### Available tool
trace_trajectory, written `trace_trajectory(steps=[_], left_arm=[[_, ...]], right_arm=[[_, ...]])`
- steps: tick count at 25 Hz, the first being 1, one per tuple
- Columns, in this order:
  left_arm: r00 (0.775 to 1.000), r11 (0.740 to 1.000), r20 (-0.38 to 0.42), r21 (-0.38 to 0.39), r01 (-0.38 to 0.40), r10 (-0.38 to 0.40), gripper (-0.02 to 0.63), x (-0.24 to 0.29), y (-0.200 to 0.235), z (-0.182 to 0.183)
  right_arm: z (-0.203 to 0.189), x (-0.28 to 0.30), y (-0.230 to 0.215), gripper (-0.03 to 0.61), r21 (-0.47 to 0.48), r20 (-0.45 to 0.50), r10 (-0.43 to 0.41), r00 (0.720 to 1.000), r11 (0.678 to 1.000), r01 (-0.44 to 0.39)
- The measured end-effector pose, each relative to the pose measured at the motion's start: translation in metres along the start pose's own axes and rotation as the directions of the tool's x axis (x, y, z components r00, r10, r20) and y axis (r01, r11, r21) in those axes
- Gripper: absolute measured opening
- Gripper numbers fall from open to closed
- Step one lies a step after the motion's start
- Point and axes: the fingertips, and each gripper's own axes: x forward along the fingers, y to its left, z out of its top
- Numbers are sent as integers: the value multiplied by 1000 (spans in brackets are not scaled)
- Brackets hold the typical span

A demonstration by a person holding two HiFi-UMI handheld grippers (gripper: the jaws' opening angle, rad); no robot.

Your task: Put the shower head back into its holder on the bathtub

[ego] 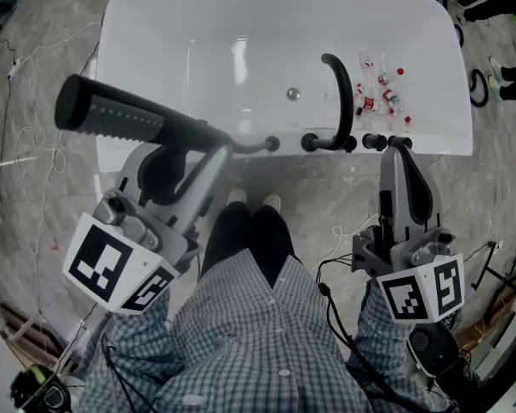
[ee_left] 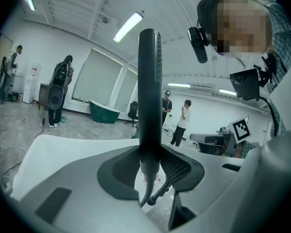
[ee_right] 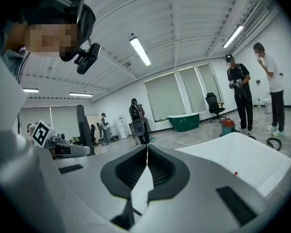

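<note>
A long black shower head [ego: 112, 114] points up and to the left over the near left corner of the white bathtub [ego: 155, 24]. My left gripper [ego: 213, 147] is shut on its handle. In the left gripper view the shower head [ee_left: 149, 81] stands upright between the pads. Its hose [ego: 251, 147] runs to a black fitting [ego: 272, 144] on the tub's near rim. My right gripper [ego: 399, 151] is shut on nothing, its tips above the rim by the rightmost black knob [ego: 375, 141]. In the right gripper view its pads [ee_right: 136, 169] meet with nothing between them.
A black arched faucet [ego: 340, 93] rises from the near rim between black knobs. Several small red and white bottles [ego: 380, 93] lie inside the tub at the right, and a drain [ego: 293, 94] sits mid-tub. Cables trail on the marble floor. People [ee_right: 240, 93] stand farther off.
</note>
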Motion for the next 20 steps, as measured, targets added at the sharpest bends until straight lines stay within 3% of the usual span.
trace_trajectory(steps=[20], left_arm=[[998,999,-38,-12,47,-47,138,33,2,-39]], right_arm=[[-38,9,-17,15,27,-76,3,997,1000,-1]])
